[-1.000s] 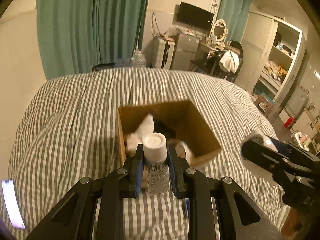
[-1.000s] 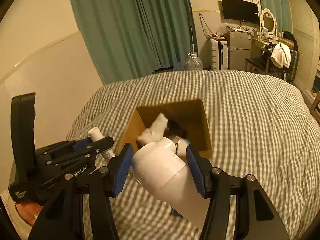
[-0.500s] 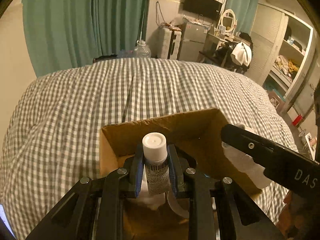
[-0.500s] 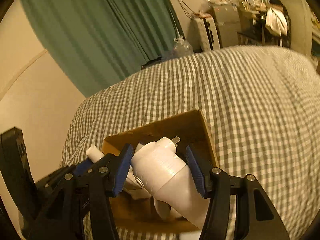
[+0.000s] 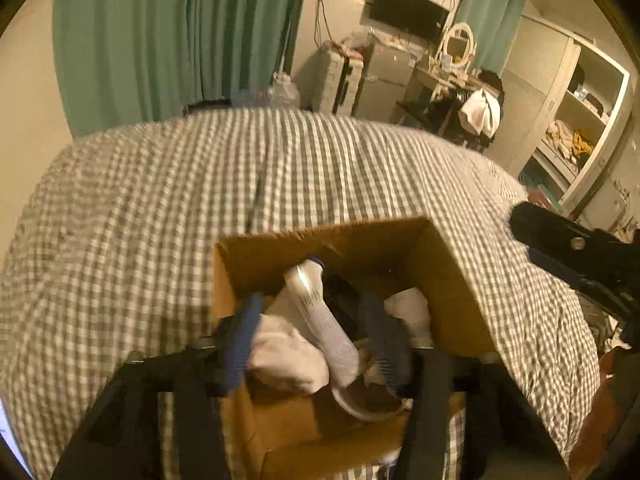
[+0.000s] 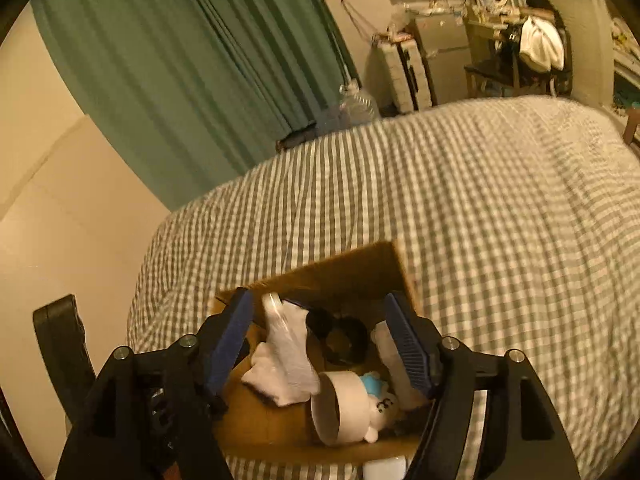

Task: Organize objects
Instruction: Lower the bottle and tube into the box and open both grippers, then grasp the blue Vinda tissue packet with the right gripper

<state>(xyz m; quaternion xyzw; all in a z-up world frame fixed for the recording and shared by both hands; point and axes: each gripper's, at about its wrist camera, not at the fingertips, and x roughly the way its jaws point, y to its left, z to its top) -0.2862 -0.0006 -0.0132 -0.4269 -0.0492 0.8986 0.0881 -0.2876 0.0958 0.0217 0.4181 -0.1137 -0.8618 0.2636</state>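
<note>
An open cardboard box (image 5: pixel 448 280) sits on a grey checked bed; it also shows in the right wrist view (image 6: pixel 360 268). My left gripper (image 5: pixel 310 312) is open above the box. The small white labelled spray bottle (image 5: pixel 320 320) lies loose in the box between its fingers, leaning on white cloth (image 5: pixel 284 356). My right gripper (image 6: pixel 320 320) is open over the box. The big white bottle (image 6: pixel 396 364) lies in the box by its right finger. The spray bottle (image 6: pixel 288 348), a roll of tape (image 6: pixel 340 404) and a black item (image 6: pixel 344 336) lie inside too.
The checked bedcover (image 5: pixel 160 208) spreads around the box. Green curtains (image 5: pixel 160 40), a suitcase, a fridge and a dresser stand behind the bed. Open shelves (image 5: pixel 580 120) are at the right. My right gripper's body (image 5: pixel 580 256) reaches in from the right edge.
Both grippers have opened over the box. The left let go of the spray bottle and the right let go of the big white bottle; both bottles now lie in the box.
</note>
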